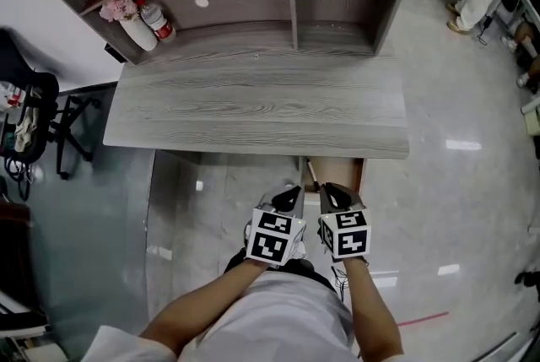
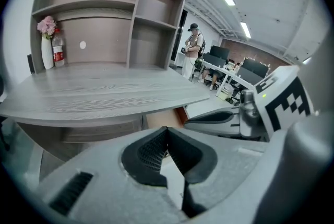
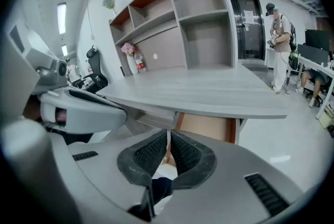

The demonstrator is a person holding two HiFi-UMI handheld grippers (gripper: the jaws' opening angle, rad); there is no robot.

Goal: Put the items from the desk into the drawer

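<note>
While I hold my left tool (image 1: 287, 197) and right tool (image 1: 337, 194) near the grey wood-grain tabletop (image 1: 253, 107), both are pressed together, empty.

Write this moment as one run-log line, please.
left gripper: shut, empty | right gripper: shut, empty | drawer: partly open | flower vase, bottle: on desk

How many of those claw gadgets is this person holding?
2: the left claw and the right claw, side by side just in front of the desk's front edge, one in each hand. Both are shut, with nothing in them.
</note>
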